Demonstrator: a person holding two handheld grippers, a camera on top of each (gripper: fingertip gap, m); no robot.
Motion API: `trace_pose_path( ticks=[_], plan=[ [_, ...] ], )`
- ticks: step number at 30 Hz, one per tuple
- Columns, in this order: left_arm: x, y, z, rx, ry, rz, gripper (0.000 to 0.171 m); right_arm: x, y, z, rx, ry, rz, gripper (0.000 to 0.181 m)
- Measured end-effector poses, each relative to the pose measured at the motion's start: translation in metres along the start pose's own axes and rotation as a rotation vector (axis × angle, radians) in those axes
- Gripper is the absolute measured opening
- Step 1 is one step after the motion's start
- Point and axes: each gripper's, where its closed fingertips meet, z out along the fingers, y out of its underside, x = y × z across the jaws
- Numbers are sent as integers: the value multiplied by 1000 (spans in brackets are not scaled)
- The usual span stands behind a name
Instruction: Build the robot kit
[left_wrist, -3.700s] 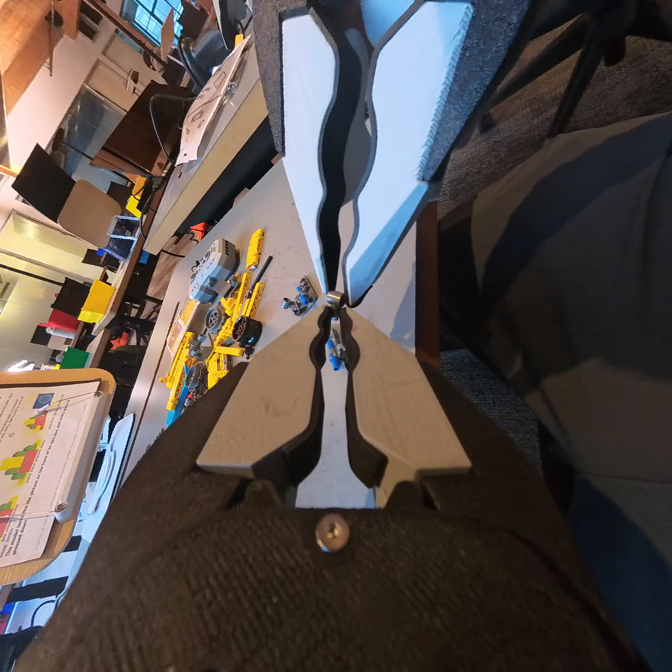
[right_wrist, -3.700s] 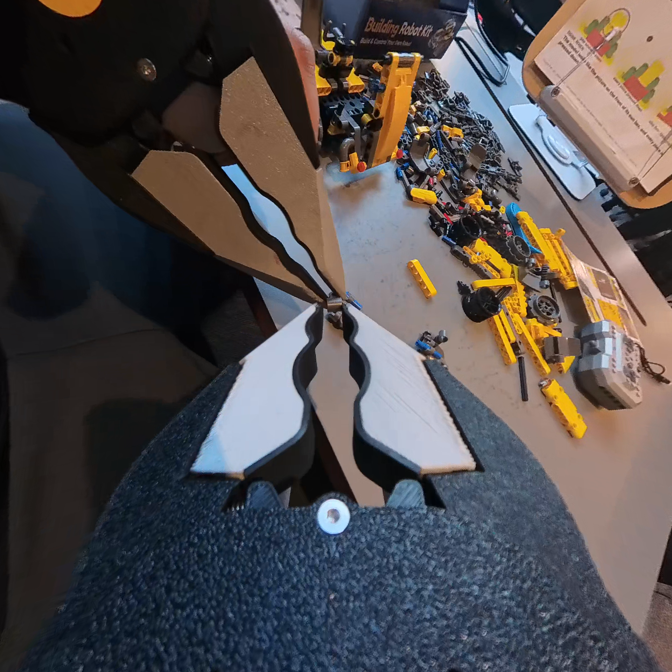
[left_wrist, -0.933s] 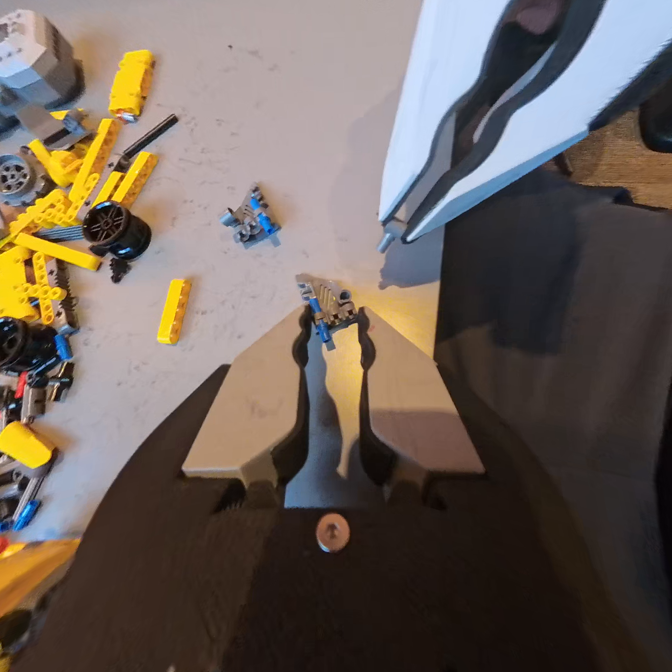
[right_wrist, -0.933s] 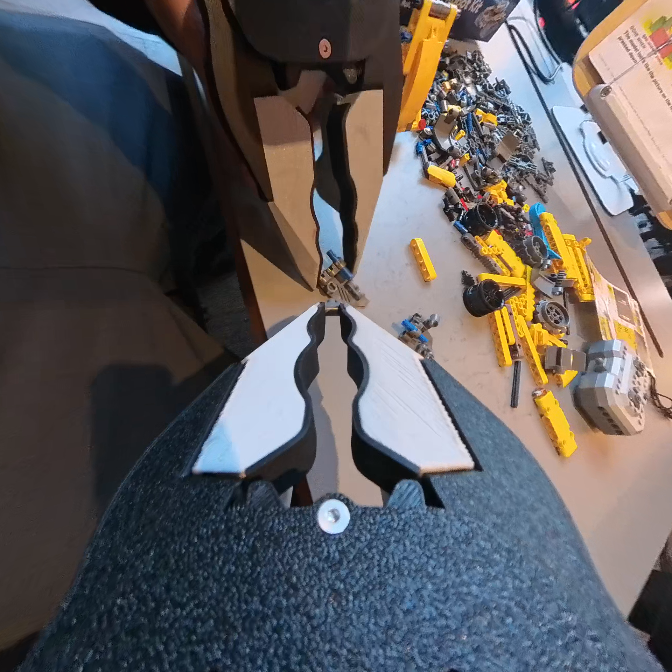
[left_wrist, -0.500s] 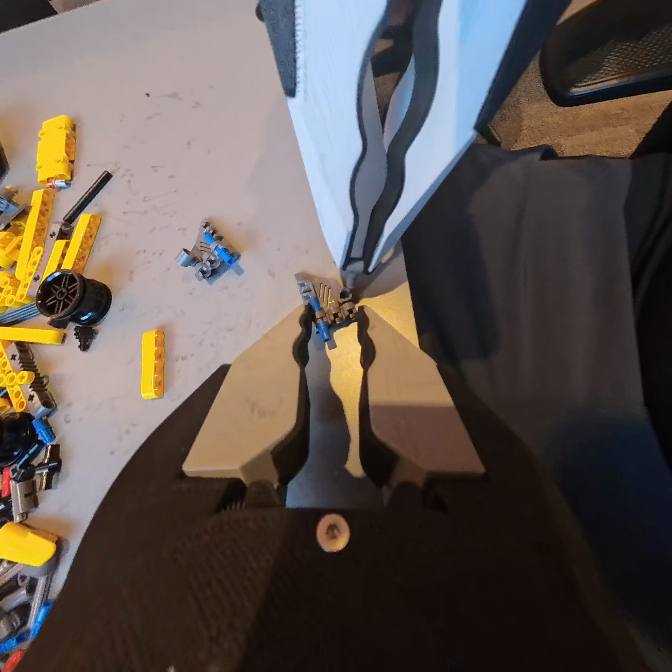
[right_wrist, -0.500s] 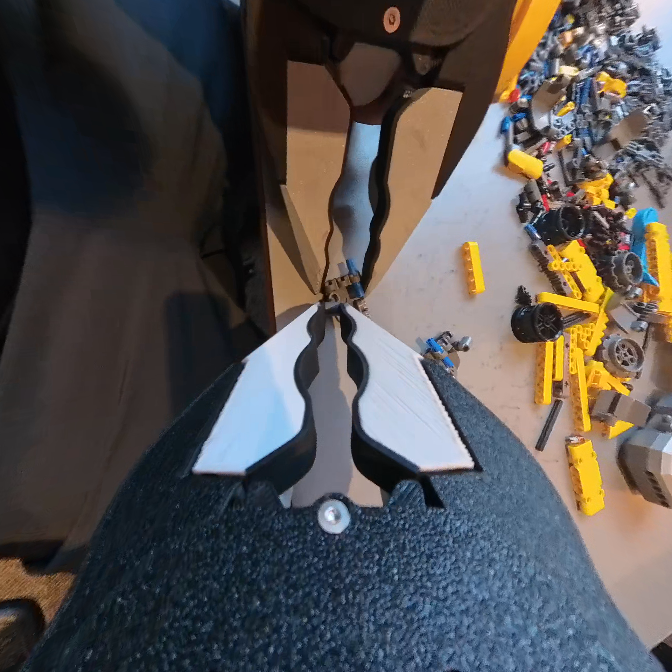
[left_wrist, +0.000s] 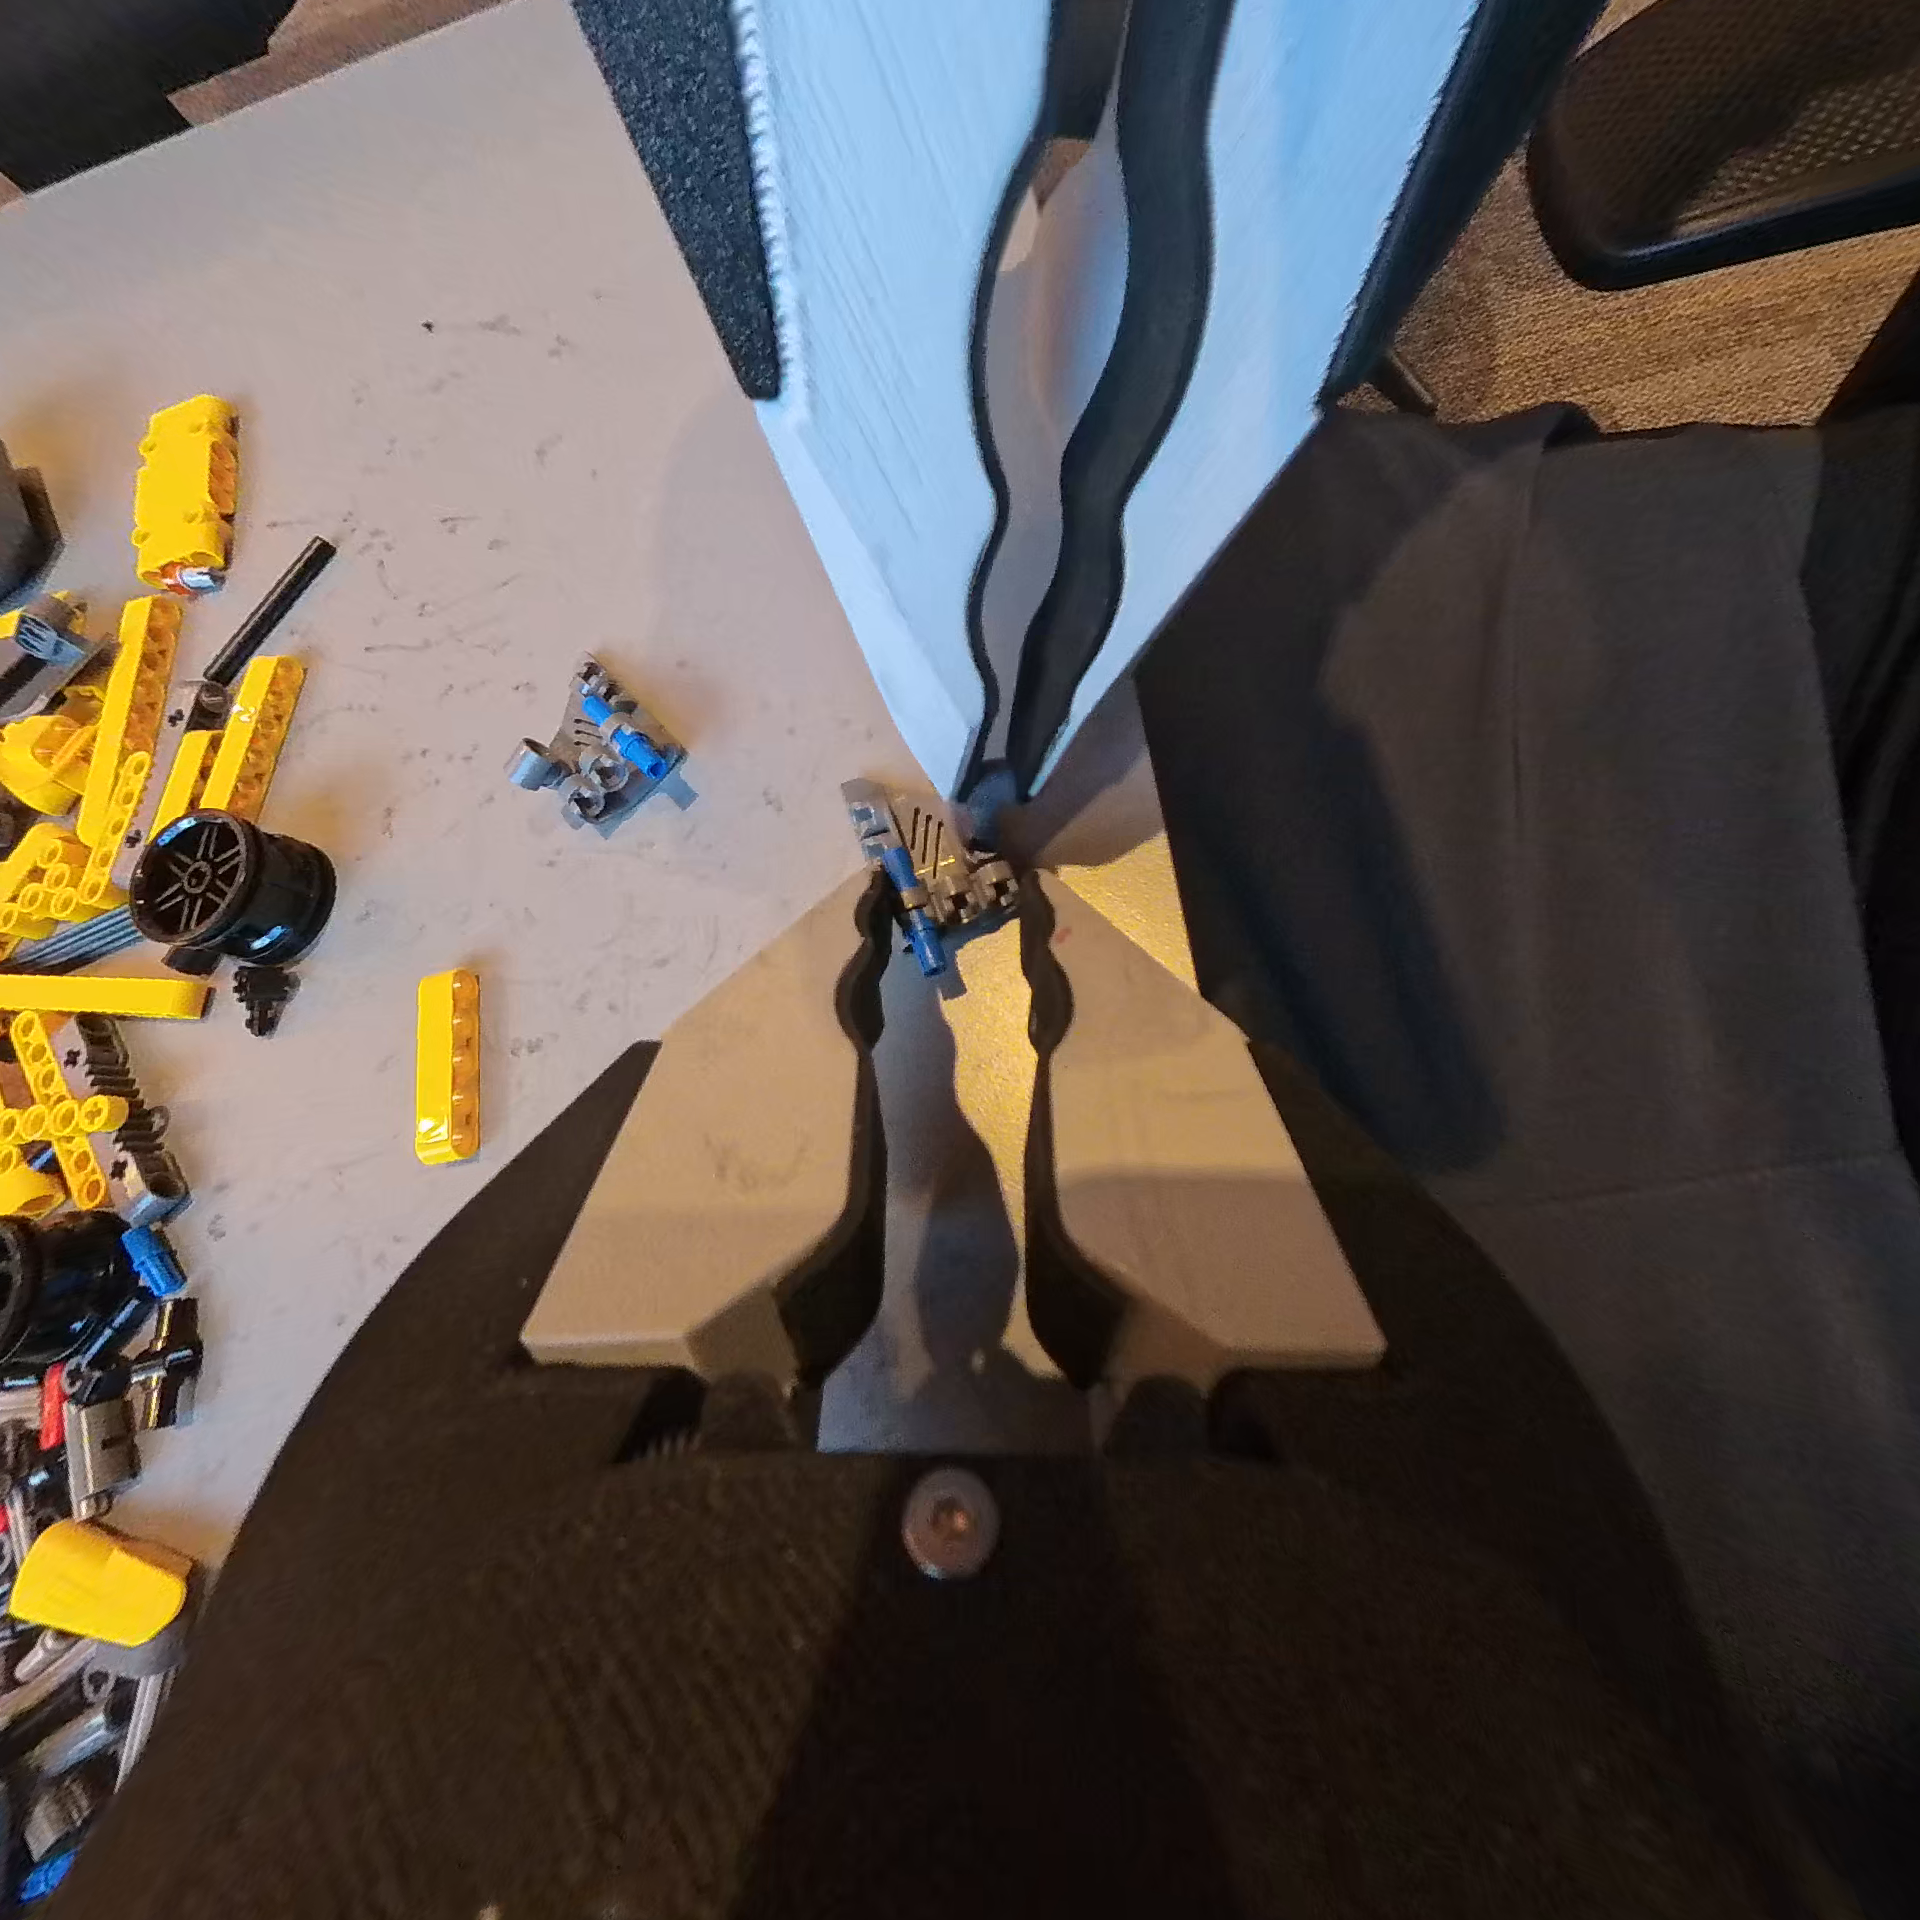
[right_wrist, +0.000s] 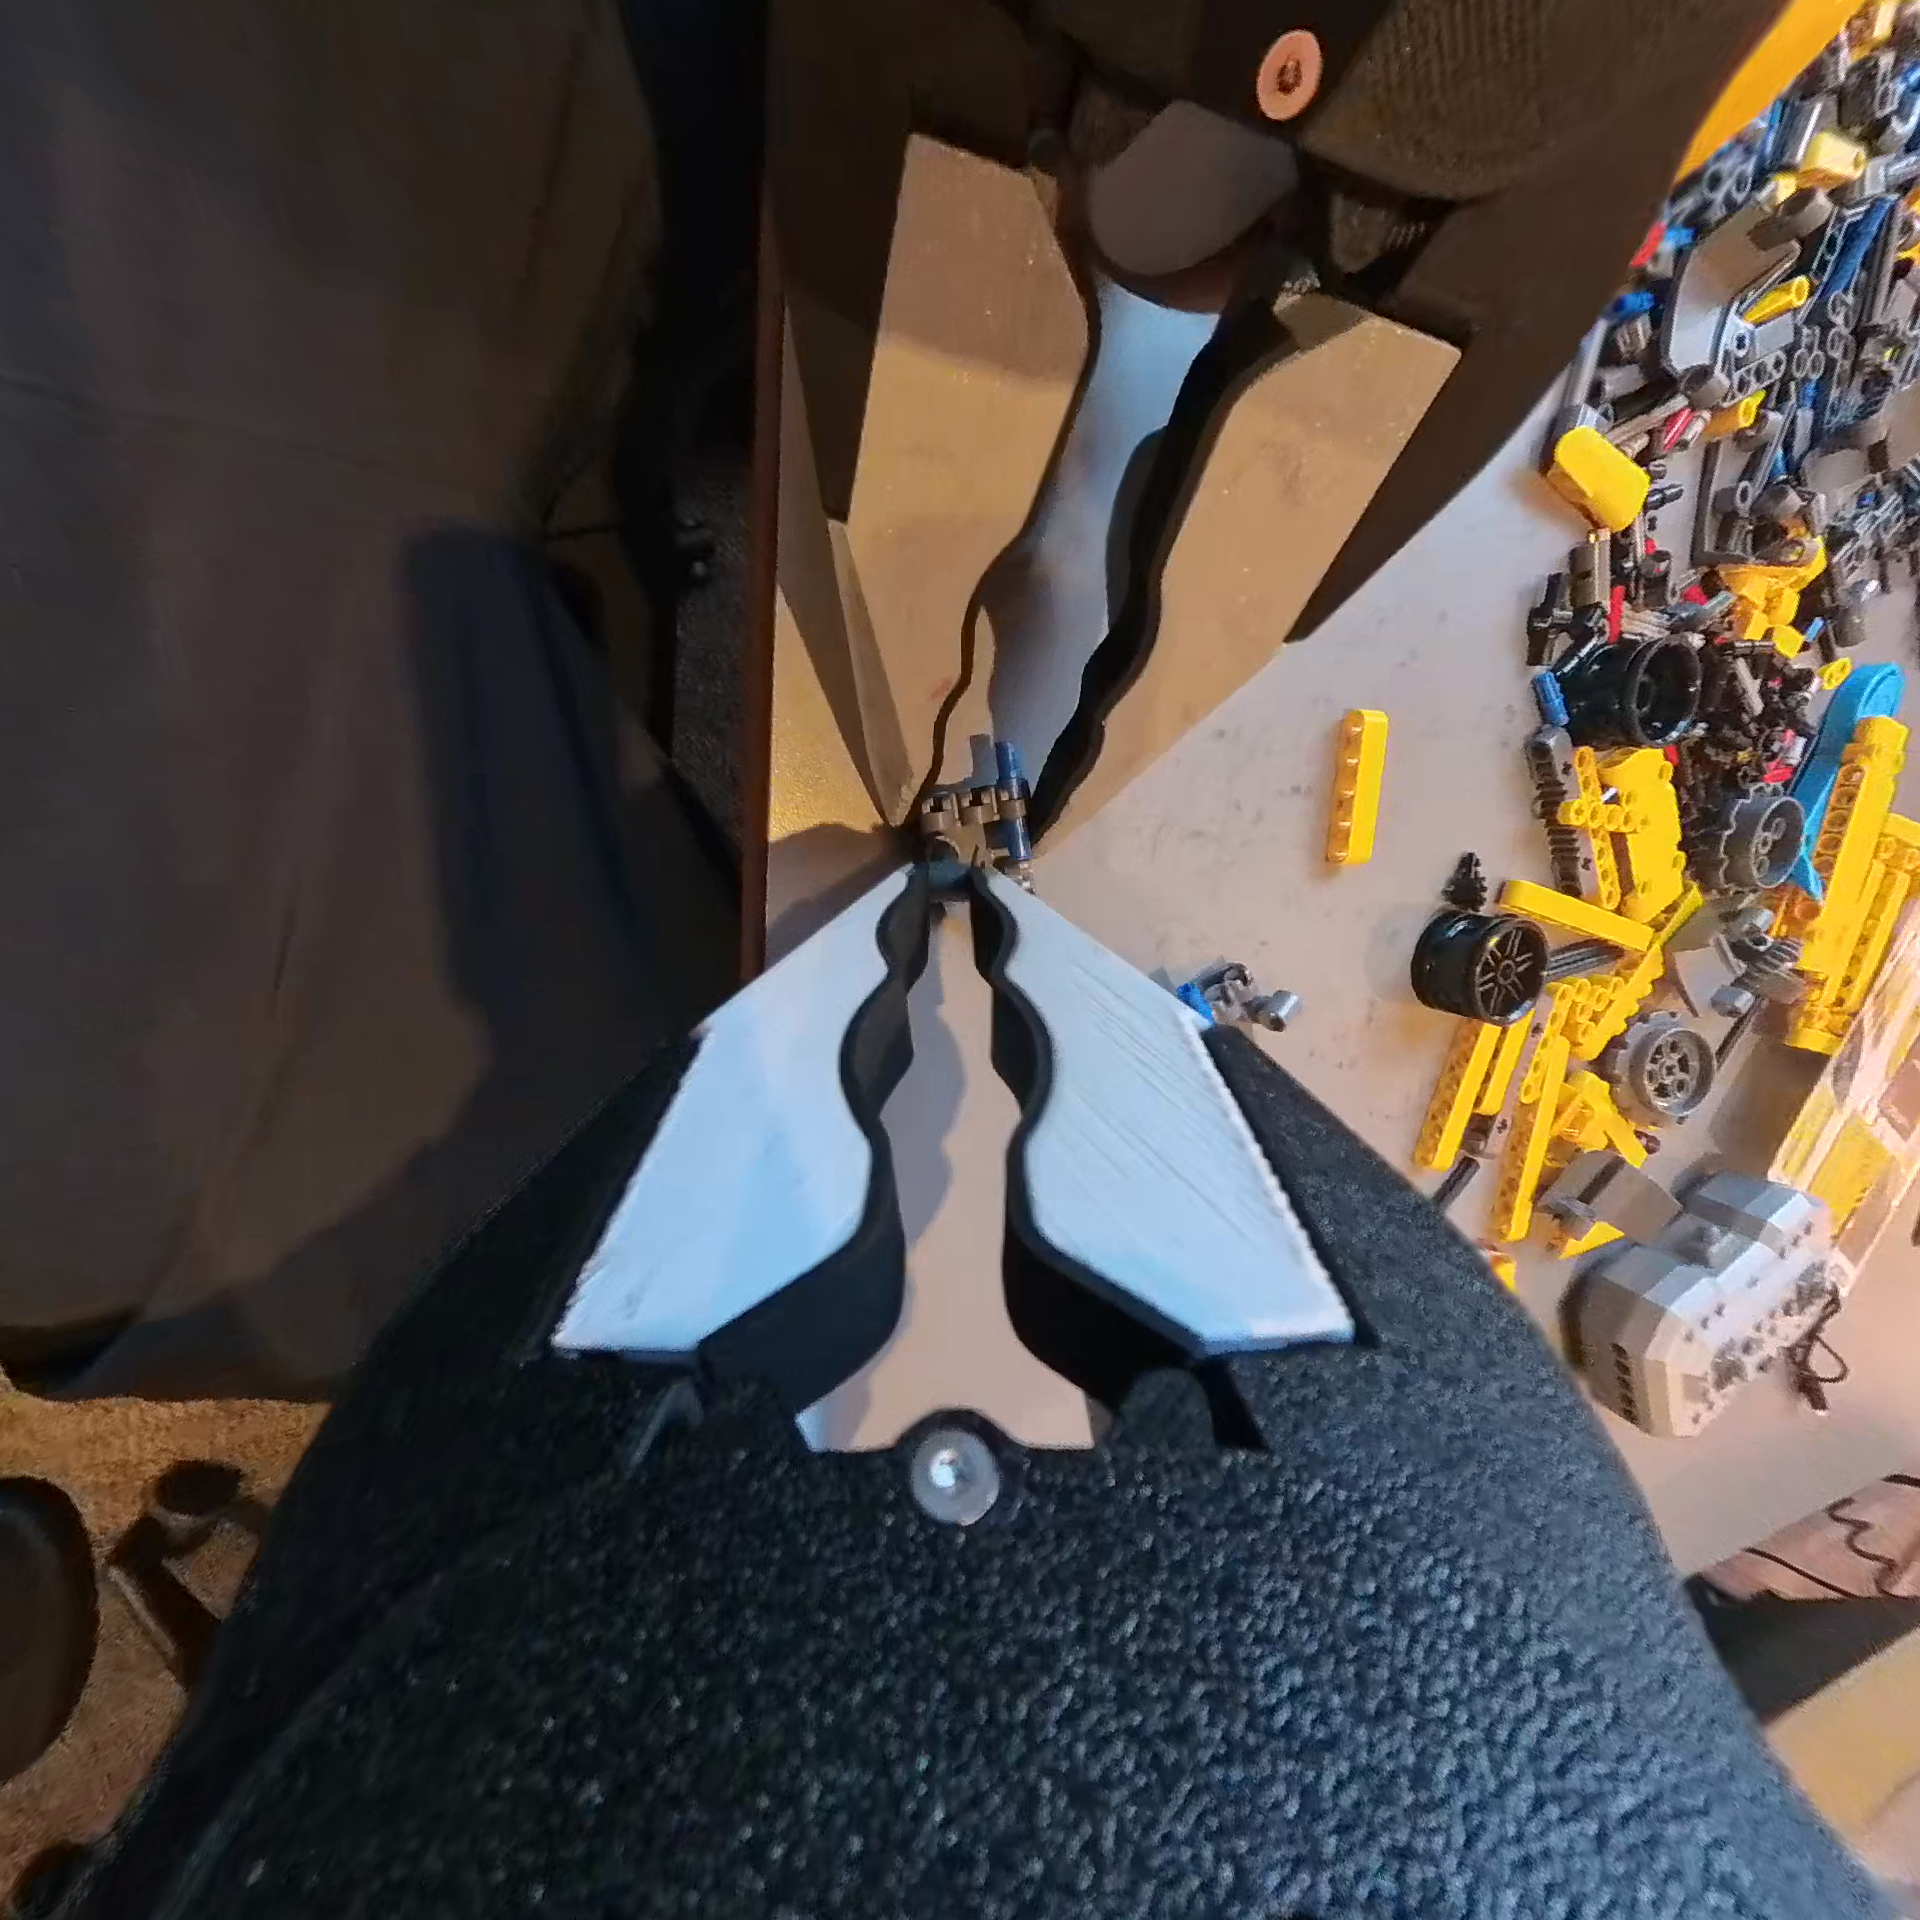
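Observation:
My left gripper (left_wrist: 956, 894) has tan fingers and is shut on a small grey toy-brick part with a blue pin (left_wrist: 925, 844), held just above the table's near edge. My right gripper (right_wrist: 948, 868) has white fingers and is shut on a tiny grey pin (right_wrist: 940, 854). The two grippers meet tip to tip, and the pin touches the end of the grey part (right_wrist: 977, 805). The right gripper shows from above in the left wrist view (left_wrist: 995, 795). The left gripper shows at the top of the right wrist view (right_wrist: 971, 810).
The pale table (left_wrist: 468, 364) carries a second grey-and-blue part (left_wrist: 597, 753), a loose yellow beam (left_wrist: 449, 1065), a black wheel (left_wrist: 234, 883), a heap of yellow and black parts (right_wrist: 1662, 831) and a grey motor block (right_wrist: 1704, 1299). A person's dark trouser legs (left_wrist: 1558, 831) lie beyond the table edge. The tips of both grippers are at nearly the same place.
About a second ago the right gripper was apart from the left one. It has swung in and brought its pin against the grey part. The left gripper has kept its hold.

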Motion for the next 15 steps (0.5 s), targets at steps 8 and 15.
trace_pose_path(
  ticks=[8,15],
  plan=[
    [0,0,0,2,-2,4,23,1,-3,1,-30,13,-89,8],
    [0,0,0,5,-9,16,23,-1,-1,2,-55,-24,-141,7]
  ],
)
